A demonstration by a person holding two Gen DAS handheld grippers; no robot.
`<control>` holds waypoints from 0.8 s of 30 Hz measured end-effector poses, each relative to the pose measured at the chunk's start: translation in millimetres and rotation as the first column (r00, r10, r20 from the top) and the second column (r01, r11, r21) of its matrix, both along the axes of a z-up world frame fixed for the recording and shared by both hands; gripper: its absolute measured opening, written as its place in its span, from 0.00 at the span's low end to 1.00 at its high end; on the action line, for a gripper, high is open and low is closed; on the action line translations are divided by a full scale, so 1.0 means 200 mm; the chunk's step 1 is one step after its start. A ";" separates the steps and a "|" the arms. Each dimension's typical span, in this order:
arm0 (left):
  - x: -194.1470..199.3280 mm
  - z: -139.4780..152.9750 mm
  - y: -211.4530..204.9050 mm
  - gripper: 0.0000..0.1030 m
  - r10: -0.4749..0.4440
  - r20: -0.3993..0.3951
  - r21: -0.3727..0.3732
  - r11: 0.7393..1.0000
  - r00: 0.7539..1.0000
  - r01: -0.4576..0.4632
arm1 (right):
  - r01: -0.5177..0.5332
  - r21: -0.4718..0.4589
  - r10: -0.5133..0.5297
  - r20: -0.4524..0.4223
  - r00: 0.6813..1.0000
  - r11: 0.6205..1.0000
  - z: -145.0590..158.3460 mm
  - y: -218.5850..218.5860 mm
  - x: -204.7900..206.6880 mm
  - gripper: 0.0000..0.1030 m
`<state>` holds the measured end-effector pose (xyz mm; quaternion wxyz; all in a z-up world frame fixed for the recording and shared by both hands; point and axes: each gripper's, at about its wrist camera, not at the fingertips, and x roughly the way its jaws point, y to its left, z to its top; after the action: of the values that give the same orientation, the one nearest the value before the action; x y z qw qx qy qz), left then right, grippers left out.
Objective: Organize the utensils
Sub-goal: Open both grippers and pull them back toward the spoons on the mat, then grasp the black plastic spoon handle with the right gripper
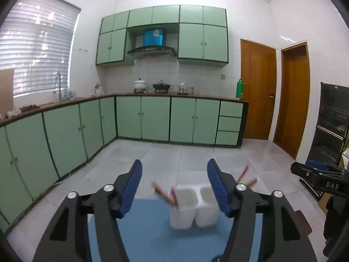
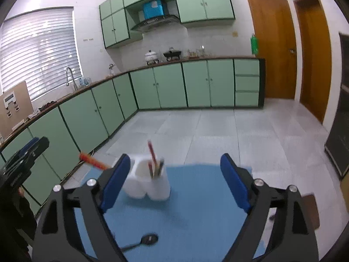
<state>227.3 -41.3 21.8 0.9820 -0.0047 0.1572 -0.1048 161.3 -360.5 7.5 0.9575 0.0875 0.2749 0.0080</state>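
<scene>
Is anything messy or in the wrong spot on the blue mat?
Yes. A small black spoon lies loose on the blue mat, outside the white holder. The red chopsticks in the holder lean out at different angles instead of standing straight.

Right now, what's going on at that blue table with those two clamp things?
A person holds a gripper in each hand over a blue mat, sorting utensils. Both the left gripper and the right gripper have open jaws with nothing between them. A white two-compartment holder stands on the mat with several chopsticks already in it. A black spoon-like utensil lies on the mat nearer the camera.
</scene>
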 end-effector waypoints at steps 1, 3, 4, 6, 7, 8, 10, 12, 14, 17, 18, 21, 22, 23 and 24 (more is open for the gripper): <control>-0.04 -0.04 0.01 0.62 0.008 -0.015 0.004 1.000 1.000 -0.008 | 0.011 0.007 -0.011 -0.016 1.000 1.000 -0.05 0.00 -0.05 0.81; -0.11 -0.16 0.04 0.63 0.020 -0.064 0.029 0.999 0.998 -0.019 | 0.030 0.013 -0.029 -0.053 0.998 0.999 -0.15 0.01 -0.13 0.81; -0.14 -0.22 0.04 0.63 0.030 -0.091 0.043 0.999 0.995 -0.026 | 0.044 0.021 -0.043 -0.077 0.996 0.999 -0.21 0.01 -0.17 0.81; -0.18 -0.35 0.06 0.63 0.031 -0.161 0.062 0.998 0.986 -0.021 | 0.059 0.043 -0.053 -0.118 0.992 0.997 -0.31 0.01 -0.23 0.81; -0.19 -0.42 0.06 0.63 0.036 -0.196 0.073 0.997 0.980 -0.022 | 0.068 0.050 -0.060 -0.146 0.988 0.996 -0.37 0.01 -0.26 0.81; -0.22 -0.52 0.06 0.63 0.044 -0.241 0.094 0.995 0.969 -0.022 | 0.075 0.049 -0.066 -0.165 0.984 0.996 -0.42 0.02 -0.28 0.81; -0.25 -0.63 0.06 0.63 0.054 -0.300 0.119 0.993 0.952 -0.018 | 0.095 0.031 -0.086 -0.217 0.972 0.995 -0.53 0.03 -0.33 0.81; -0.29 -0.77 0.06 0.63 0.060 -0.363 0.140 0.990 0.930 -0.009 | 0.101 0.031 -0.090 -0.252 0.963 0.994 -0.61 0.03 -0.38 0.81; -0.31 -0.86 0.05 0.63 0.067 -0.411 0.154 0.988 0.909 -0.004 | 0.102 0.031 -0.089 -0.285 0.955 0.994 -0.68 0.05 -0.41 0.81; -0.35 -1.03 0.02 0.63 0.070 -0.483 0.185 0.982 0.873 0.023 | 0.098 0.031 -0.084 -0.318 0.944 0.995 -0.76 0.08 -0.45 0.81; -0.35 -1.06 0.01 0.63 0.072 -0.494 0.193 0.981 0.866 0.028 | 0.094 0.036 -0.078 -0.326 0.942 0.995 -0.78 0.08 -0.46 0.81; -0.35 -1.14 0.00 0.62 0.083 -0.528 0.208 0.977 0.845 0.034 | 0.082 0.036 -0.065 -0.340 0.938 0.996 -0.81 0.11 -0.47 0.81; -0.35 -1.15 0.00 0.62 0.085 -0.536 0.206 0.978 0.840 0.033 | 0.078 0.040 -0.060 -0.342 0.938 0.996 -0.81 0.11 -0.46 0.80; -0.35 -1.17 0.01 0.59 0.089 -0.540 0.208 0.978 0.837 0.030 | 0.074 0.044 -0.054 -0.345 0.937 0.996 -0.81 0.11 -0.45 0.79; -0.35 -1.18 0.01 0.58 0.094 -0.543 0.208 0.978 0.835 0.026 | 0.069 0.047 -0.048 -0.348 0.936 0.997 -0.82 0.12 -0.45 0.79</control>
<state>158.0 -38.8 -214.3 0.8922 0.0646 0.4422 -0.0646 71.1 -336.5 -156.3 0.8909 0.1237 0.4361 -0.0279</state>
